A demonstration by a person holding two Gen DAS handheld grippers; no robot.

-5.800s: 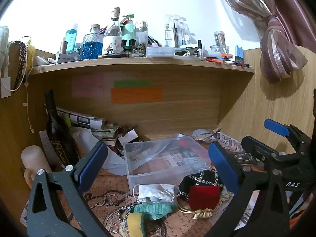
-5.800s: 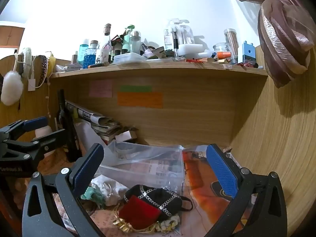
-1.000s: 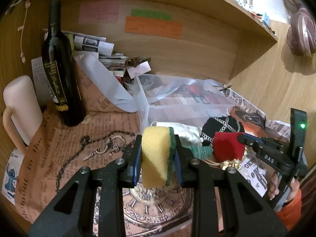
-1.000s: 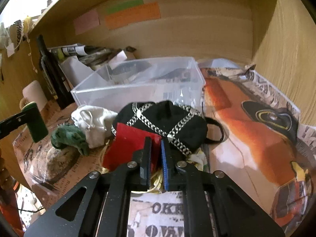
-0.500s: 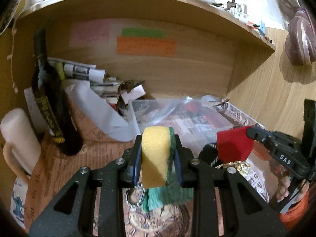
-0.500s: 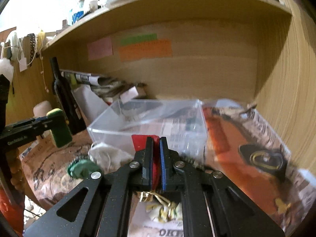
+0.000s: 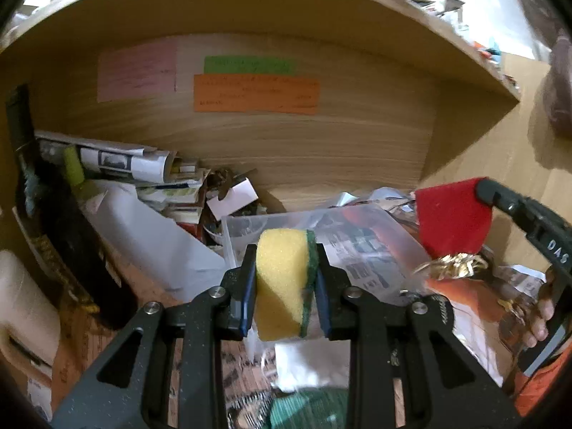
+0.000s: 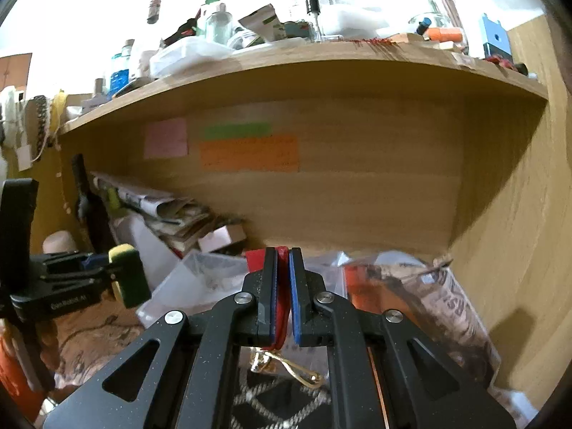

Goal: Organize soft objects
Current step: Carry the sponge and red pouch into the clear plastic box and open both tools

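My left gripper [image 7: 285, 286] is shut on a yellow sponge with a green scouring side [image 7: 282, 286] and holds it in the air just in front of the clear plastic bin [image 7: 361, 236]. My right gripper [image 8: 282, 296] is shut on a red soft pouch [image 8: 282, 307] with a gold ribbon [image 8: 286, 368] hanging under it. In the left wrist view the pouch [image 7: 452, 220] hangs at the right, above the bin's right side. The sponge also shows in the right wrist view [image 8: 127, 275] at the left. A white cloth [image 7: 311, 363] and a green cloth [image 7: 307, 411] lie below the sponge.
A dark wine bottle [image 7: 57, 228] and a pale mug [image 7: 25, 307] stand at the left. Rolled newspapers and papers [image 7: 143, 178] pile up against the wooden back wall. A black chain-trimmed pouch [image 8: 286, 407] lies under my right gripper. A cluttered shelf [image 8: 286, 57] runs overhead.
Both grippers have risen and moved forward toward the bin, each still holding its object. The red pouch now hangs higher, with its gold ribbon off the table.
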